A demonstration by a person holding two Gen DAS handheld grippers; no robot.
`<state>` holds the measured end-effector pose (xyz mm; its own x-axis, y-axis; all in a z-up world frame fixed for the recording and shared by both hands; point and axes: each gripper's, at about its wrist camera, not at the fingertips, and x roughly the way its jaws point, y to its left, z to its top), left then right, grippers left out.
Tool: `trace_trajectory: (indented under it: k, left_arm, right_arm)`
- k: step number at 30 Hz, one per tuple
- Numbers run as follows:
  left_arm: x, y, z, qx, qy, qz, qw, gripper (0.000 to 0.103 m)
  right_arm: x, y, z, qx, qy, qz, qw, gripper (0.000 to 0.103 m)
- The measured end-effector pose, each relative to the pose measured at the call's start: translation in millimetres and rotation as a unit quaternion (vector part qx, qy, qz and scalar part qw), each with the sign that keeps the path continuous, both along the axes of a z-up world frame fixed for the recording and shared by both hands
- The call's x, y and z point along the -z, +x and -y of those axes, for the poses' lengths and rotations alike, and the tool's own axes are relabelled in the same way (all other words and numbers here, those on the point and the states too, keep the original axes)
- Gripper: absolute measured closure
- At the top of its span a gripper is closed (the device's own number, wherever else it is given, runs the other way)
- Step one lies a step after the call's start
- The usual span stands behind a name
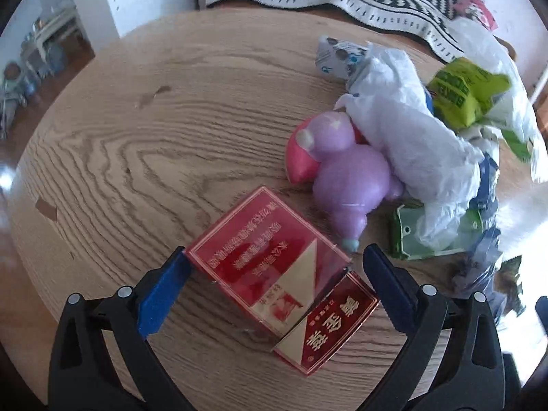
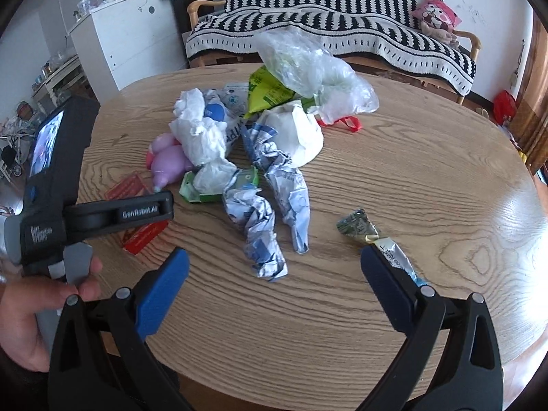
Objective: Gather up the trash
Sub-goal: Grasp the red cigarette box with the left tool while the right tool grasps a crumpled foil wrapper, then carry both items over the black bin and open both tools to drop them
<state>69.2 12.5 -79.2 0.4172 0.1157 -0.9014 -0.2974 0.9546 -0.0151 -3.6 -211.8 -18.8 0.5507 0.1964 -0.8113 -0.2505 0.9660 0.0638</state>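
A red cigarette box (image 1: 274,274) with its lid flipped open lies on the round wooden table (image 1: 137,137), between the open fingers of my left gripper (image 1: 274,274); the left pad seems to touch it. A purple plastic bottle (image 1: 349,174), crumpled white tissue (image 1: 411,144) and green packets (image 1: 465,92) lie just beyond. My right gripper (image 2: 274,281) is open and empty above the table's near side, facing crumpled blue-white wrappers (image 2: 263,226). A small foil wrapper (image 2: 363,229) lies by its right finger. The left gripper's body (image 2: 68,205) shows at left over the red box (image 2: 137,212).
A clear plastic bag (image 2: 308,65) and a white paper cup (image 2: 301,133) sit in the heap mid-table. A sofa with a black-and-white blanket (image 2: 342,27) stands behind the table, a white cabinet (image 2: 130,41) to its left.
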Motion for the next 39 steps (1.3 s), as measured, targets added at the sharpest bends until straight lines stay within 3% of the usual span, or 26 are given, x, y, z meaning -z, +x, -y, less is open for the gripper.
trace_trajectory:
  k: [3,5,8,11,14,15,16,20,23,26,29,31,34,37,39]
  left_arm:
    - [-3,-2,-4,0.01,-0.002,0.006,0.9999,0.012]
    - [-7,-6,-8,0.013,0.0,0.014,0.9998,0.02]
    - [-11,-12,-15,0.017,-0.004,0.018,0.9997,0.021]
    - [-22,-17,-21,0.023,-0.015,0.026,0.9993,0.021]
    - [-39,-25,-18,0.036,-0.001,0.054,0.9979,0.021]
    - [-44,-27,-18,0.04,0.002,0.062,0.9973,0.021]
    - [-46,-32,-16,0.043,0.006,0.069,0.9967,0.021]
    - [-56,-34,-13,0.054,-0.003,0.078,0.9955,0.021]
    - [-65,-38,-8,0.068,-0.008,0.089,0.9936,0.021]
    - [-75,-44,4,0.083,-0.017,0.1,0.9913,0.021]
    - [-86,-40,30,0.108,-0.032,0.114,0.987,0.021]
    - [-93,-42,56,0.133,-0.034,0.13,0.982,0.021]
    - [-103,-42,117,0.198,-0.048,0.151,0.9673,0.021]
    - [-108,-50,192,0.282,-0.073,0.165,0.9424,0.021]
    - [-109,-59,239,0.332,-0.086,0.172,0.9234,0.021]
  right_arm:
    - [8,9,-1,0.004,-0.007,-0.007,1.0,0.008]
    - [15,16,-1,0.006,-0.01,-0.018,1.0,0.021]
    - [25,22,-7,0.004,-0.013,-0.029,0.999,0.04]
    - [28,21,-17,-0.009,-0.018,-0.021,1.0,0.049]
    - [27,18,-26,-0.022,-0.025,-0.013,0.999,0.055]
    - [28,19,-28,-0.026,-0.032,-0.014,0.999,0.06]
    - [31,19,-31,-0.028,-0.04,-0.015,0.999,0.077]
    - [21,15,-26,-0.03,-0.019,-0.002,0.999,0.08]
    - [2,9,-11,-0.028,0.032,0.014,0.999,0.08]
    - [-21,2,14,-0.017,0.076,0.035,0.996,0.08]
    - [-44,-9,51,0.011,0.086,0.063,0.994,0.08]
    - [-56,-23,93,0.053,0.091,0.076,0.992,0.08]
    - [-69,-43,153,0.119,0.089,0.087,0.985,0.08]
    - [-78,-78,232,0.216,0.079,0.105,0.968,0.08]
    - [-76,-110,290,0.29,0.065,0.103,0.949,0.08]
